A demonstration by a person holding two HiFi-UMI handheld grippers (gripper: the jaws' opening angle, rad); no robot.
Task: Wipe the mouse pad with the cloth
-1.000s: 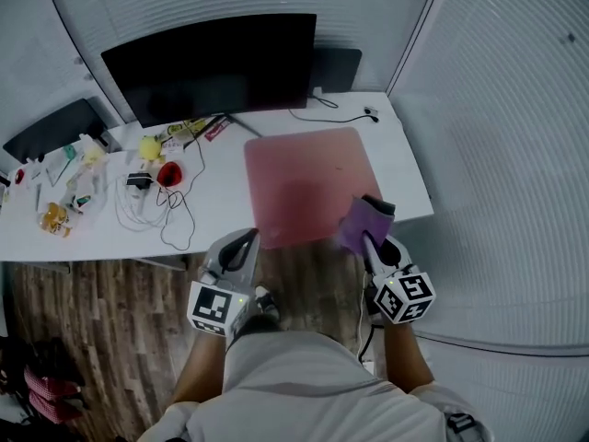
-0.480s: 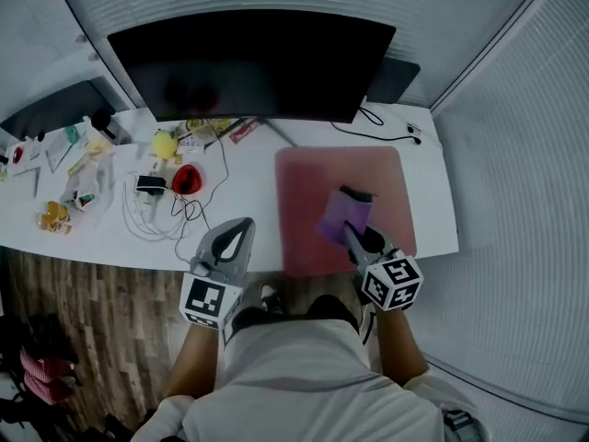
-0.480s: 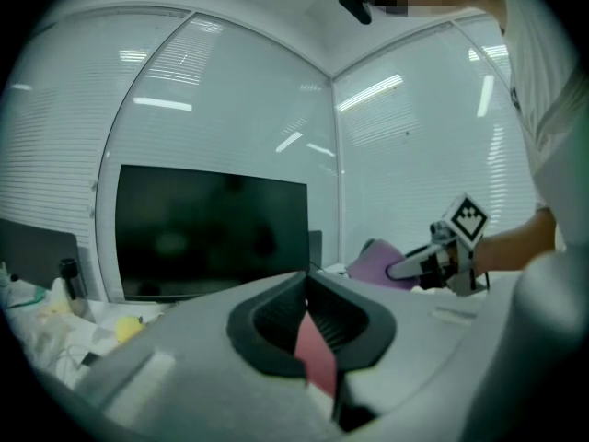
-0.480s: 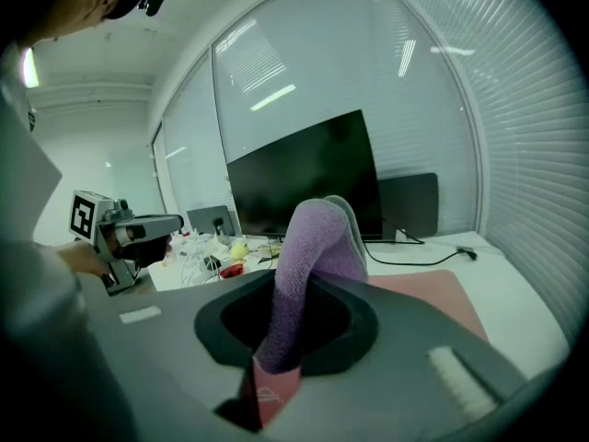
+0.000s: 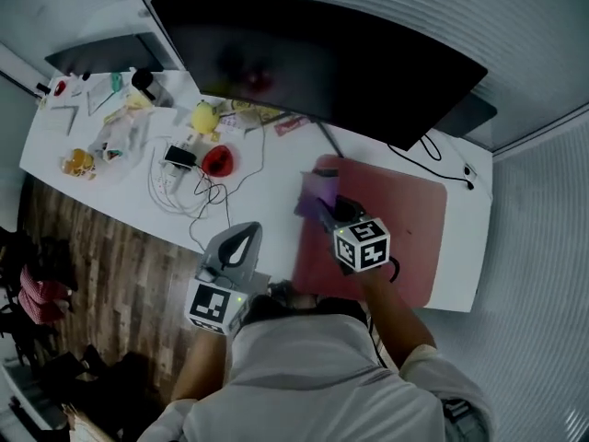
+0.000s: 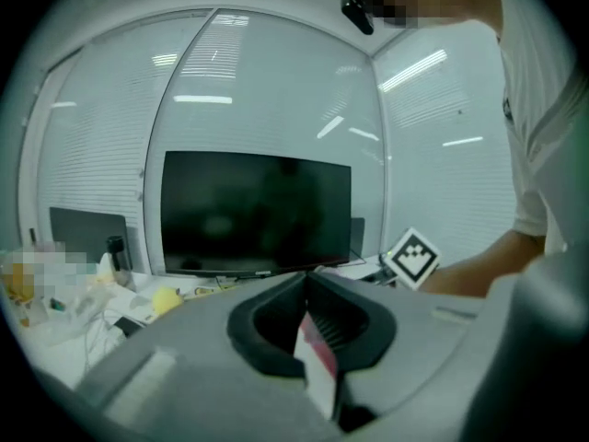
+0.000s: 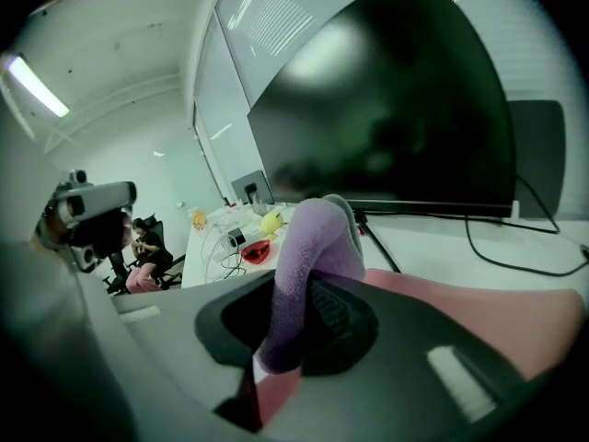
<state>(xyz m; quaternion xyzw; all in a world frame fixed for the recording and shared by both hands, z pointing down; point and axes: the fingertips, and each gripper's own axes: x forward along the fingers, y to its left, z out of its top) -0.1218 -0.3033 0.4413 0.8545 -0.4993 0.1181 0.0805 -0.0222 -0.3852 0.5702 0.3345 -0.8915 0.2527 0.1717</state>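
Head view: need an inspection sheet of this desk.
Surface: white table, left half crowded.
Job's things: pink mouse pad on the right; purple cloth at its far left corner.
Clutter: yellow toy, red object, packets on the left.
Grippers: right gripper shut on cloth; left gripper shut, empty, off the table's near edge.
Cables: white cable tangle beside the red object; black cable behind the pad.
Surroundings: dark monitor, wooden floor, blinds.

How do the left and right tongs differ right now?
The left tongs are shut on nothing; the right tongs are shut on the purple cloth. The right tongs sit over the pink mouse pad; the left tongs are held off it. Both are shut.
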